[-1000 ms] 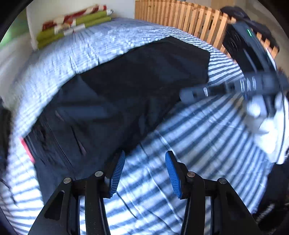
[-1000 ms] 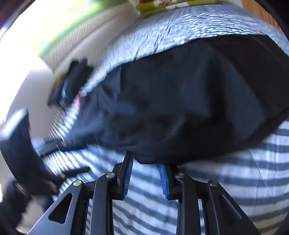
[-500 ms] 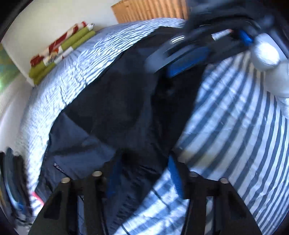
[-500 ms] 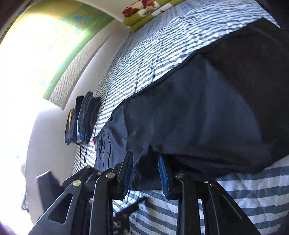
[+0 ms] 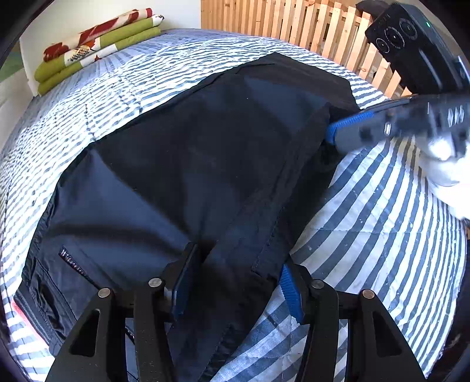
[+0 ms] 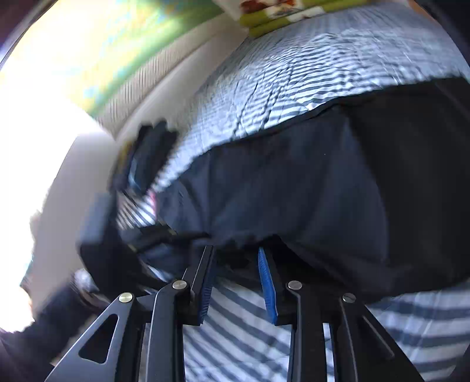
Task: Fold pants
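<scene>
Dark navy pants lie spread across a blue-and-white striped bedspread. My left gripper stands open astride their near edge, with a ridge of fabric lying between its blue pads. In the same view my right gripper reaches in from the right, its tips at the pants' right-hand edge. The right wrist view shows the right gripper open, the hem of the pants just past its tips. The left gripper is a dark blur at the left there.
A folded green and red quilt lies at the bed's far end. A wooden slat rail runs behind the bed at the right. A stack of dark folded clothes sits by the wall. A gloved hand holds the right gripper.
My left gripper has moved forward from the bare bedspread onto the pants' near edge. The right gripper swung across the pants and now sits at their right edge. Both stayed open.
</scene>
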